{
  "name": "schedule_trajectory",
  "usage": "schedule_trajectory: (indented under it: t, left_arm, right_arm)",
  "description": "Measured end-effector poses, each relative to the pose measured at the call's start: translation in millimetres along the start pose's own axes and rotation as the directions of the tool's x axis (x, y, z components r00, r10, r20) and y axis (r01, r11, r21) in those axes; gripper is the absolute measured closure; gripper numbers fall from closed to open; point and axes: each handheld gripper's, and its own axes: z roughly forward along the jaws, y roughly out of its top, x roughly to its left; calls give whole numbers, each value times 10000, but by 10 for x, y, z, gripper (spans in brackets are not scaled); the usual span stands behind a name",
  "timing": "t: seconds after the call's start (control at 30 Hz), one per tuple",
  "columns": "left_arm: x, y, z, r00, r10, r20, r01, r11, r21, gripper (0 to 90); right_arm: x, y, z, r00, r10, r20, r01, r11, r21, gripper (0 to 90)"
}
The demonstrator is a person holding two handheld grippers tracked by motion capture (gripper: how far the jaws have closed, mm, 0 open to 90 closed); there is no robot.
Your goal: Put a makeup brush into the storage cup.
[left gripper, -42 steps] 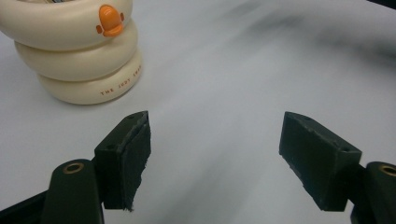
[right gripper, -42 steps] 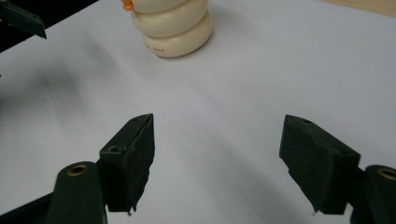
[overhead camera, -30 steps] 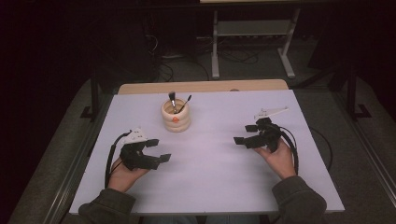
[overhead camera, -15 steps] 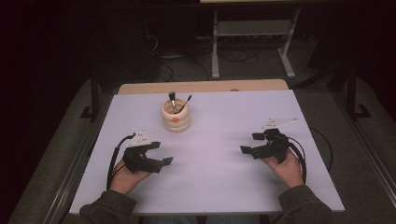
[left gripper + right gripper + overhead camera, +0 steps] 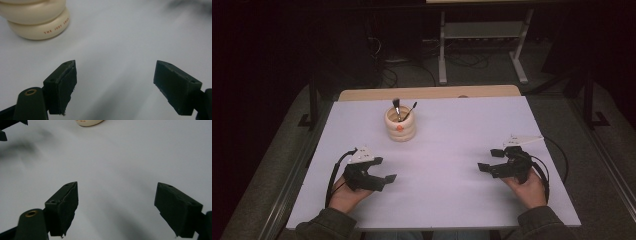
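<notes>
A cream ribbed holder stands toward the back of the white table, with two dark-tipped brushes sticking out of it. Its base fills the upper left of the left gripper view, and its bottom edge peeks in at the top of the right gripper view. My left gripper rests low at the front left, open, jaws wide apart with nothing between them. Front right, my right gripper is open too, over bare tabletop.
A wooden strip runs along the table's far edge. Behind it on the dark floor stand a metal frame's legs and loose cables. Dark rails flank the table.
Both grippers have drawn back toward the table's front edge and lowered. The right one moved farther down and slightly right. The holder stayed put.
</notes>
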Motion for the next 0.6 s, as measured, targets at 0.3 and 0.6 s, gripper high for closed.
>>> schedule_trajectory:
  t: [0.3, 0.6]
  left_arm:
    - [-15, -94, -47, 10000, -1, -50, 1, 10000, 35, 180]
    - [-44, -176, -68, 9999, 97, -87, -97, 9999, 31, 180]
  right_arm:
    - [18, -92, -53, 9999, 140, -10, -140, 9999, 37, 177]
    - [61, -235, -126, 9998, 212, 47, -211, 9997, -145, 170]
